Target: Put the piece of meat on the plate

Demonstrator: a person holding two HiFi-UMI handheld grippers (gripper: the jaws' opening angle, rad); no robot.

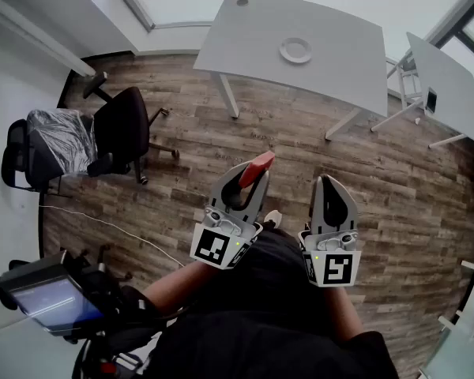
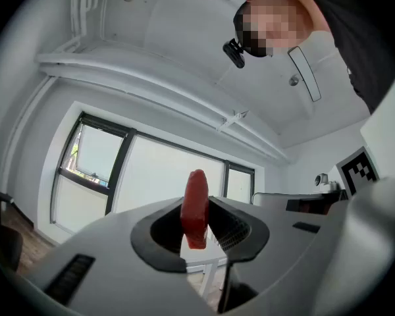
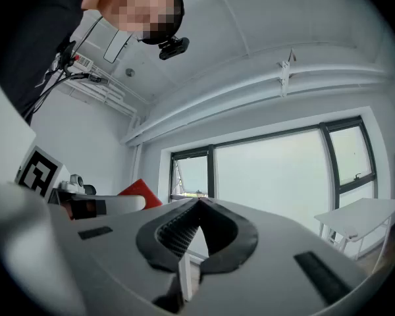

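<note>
Meat [image 2: 195, 206] pinched upright between left gripper [image 1: 251, 177] tips, protruding beyond them

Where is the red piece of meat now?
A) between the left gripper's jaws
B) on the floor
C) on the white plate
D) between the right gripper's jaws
A: the left gripper is shut on the piece of meat, far from the plate.

left gripper [image 1: 253, 174] grips red meat [image 1: 259, 165]; white plate [image 1: 295, 50] sits on far table [image 1: 332, 61]
</note>
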